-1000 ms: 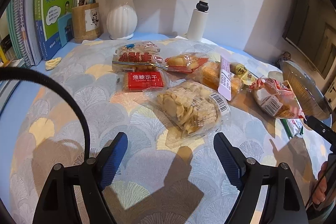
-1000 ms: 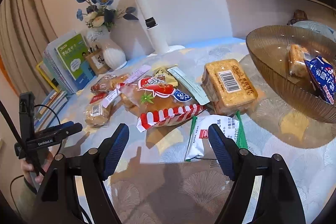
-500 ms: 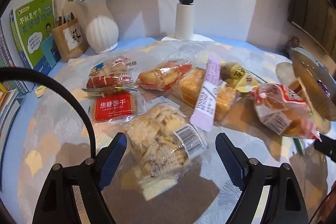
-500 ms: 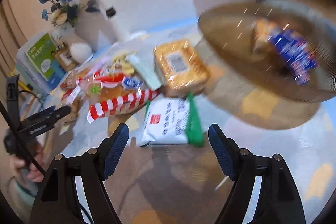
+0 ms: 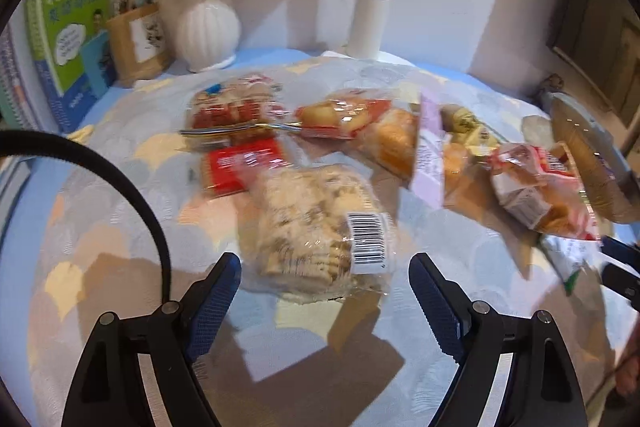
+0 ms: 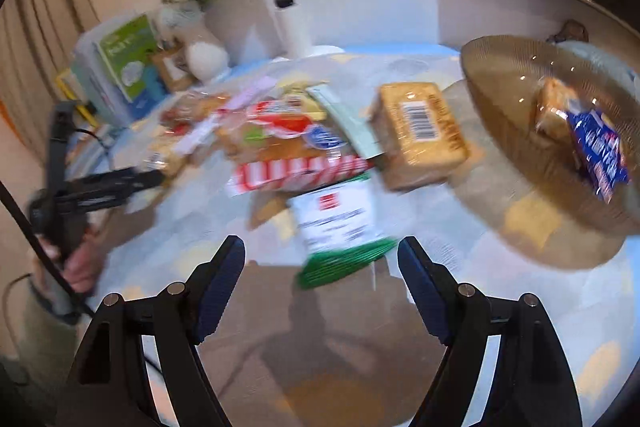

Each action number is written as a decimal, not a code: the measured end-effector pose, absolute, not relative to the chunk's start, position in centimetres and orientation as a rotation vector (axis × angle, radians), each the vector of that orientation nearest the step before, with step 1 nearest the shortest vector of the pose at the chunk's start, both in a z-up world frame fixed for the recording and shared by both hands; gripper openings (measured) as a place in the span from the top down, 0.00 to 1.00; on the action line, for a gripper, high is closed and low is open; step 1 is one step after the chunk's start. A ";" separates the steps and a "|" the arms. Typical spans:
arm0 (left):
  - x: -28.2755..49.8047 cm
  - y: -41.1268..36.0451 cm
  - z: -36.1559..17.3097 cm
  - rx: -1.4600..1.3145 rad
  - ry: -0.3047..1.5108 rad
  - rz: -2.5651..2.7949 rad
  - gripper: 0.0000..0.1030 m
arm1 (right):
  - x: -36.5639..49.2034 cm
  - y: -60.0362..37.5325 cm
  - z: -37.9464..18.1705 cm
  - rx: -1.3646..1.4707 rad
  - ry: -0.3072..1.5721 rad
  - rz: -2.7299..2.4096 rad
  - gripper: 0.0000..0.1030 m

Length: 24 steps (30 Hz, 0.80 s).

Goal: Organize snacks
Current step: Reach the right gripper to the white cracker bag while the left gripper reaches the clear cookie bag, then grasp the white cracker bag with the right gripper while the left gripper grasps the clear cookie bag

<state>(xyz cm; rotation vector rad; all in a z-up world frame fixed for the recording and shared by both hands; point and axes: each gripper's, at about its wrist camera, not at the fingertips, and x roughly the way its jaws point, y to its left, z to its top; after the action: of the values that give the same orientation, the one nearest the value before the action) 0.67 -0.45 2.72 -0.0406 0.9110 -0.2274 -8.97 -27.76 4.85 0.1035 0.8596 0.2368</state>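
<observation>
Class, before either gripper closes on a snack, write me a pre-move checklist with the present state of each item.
1. Left gripper open, nothing between its pads: ok.
2. Clear bag of crackers lies just ahead of the left gripper, roughly centred: ok.
3. Right gripper open and empty: ok.
4. White and green packet lies ahead of the right gripper: ok, though blurred.
5. Brown bowl has room beside the blue packet inside: ok.
6. The two grippers well apart: cannot tell.
</observation>
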 end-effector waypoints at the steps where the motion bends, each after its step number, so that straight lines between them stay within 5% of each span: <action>1: 0.9 -0.6 2.7 -0.046 0.914 -0.233 0.18 | -8.4 -27.7 4.5 0.093 0.873 0.240 0.23; 12: 3.1 -1.3 1.5 -0.083 0.952 -0.224 0.17 | -6.2 -26.9 2.3 0.053 0.921 0.224 0.22; 15: 3.3 -1.2 1.5 -0.086 0.947 -0.204 0.26 | -6.1 -26.4 2.2 0.026 0.917 0.210 0.22; 20: 2.6 -1.2 1.7 -0.074 0.933 -0.220 0.33 | -6.2 -26.0 2.3 -0.002 0.903 0.200 0.49; 24: 0.8 -1.3 2.1 -0.055 0.920 -0.235 0.35 | -7.1 -25.5 2.3 -0.013 0.909 0.209 0.52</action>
<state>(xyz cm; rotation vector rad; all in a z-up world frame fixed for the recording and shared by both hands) 0.79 -1.31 2.11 -0.0547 0.9196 -0.2345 -7.12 -25.55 2.35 -0.0131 0.9090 0.2093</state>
